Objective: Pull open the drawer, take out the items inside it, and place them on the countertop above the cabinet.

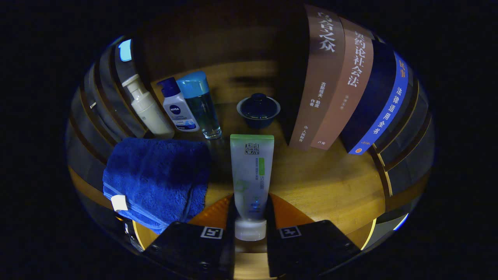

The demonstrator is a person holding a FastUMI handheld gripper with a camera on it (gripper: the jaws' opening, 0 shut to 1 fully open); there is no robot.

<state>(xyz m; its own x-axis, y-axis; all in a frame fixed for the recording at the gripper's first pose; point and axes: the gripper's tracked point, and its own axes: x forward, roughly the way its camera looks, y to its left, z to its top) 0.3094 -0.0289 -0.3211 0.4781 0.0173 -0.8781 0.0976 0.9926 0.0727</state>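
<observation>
Riding on the gripper (251, 217), looking forward along its two fingers closed on a tube (251, 175), low and close over the wooden bench (330, 186), facing books (342, 85) and bottles (183, 105) beyond.

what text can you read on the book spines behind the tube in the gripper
"乌合之众" on the left brown book.
"约论社会法" on the middle brown book; the character above it is unclear.
"法律适用全书" on the blue book.
Small author and publisher print: too blurred to read.
The gripper is shut on the tube.
</observation>
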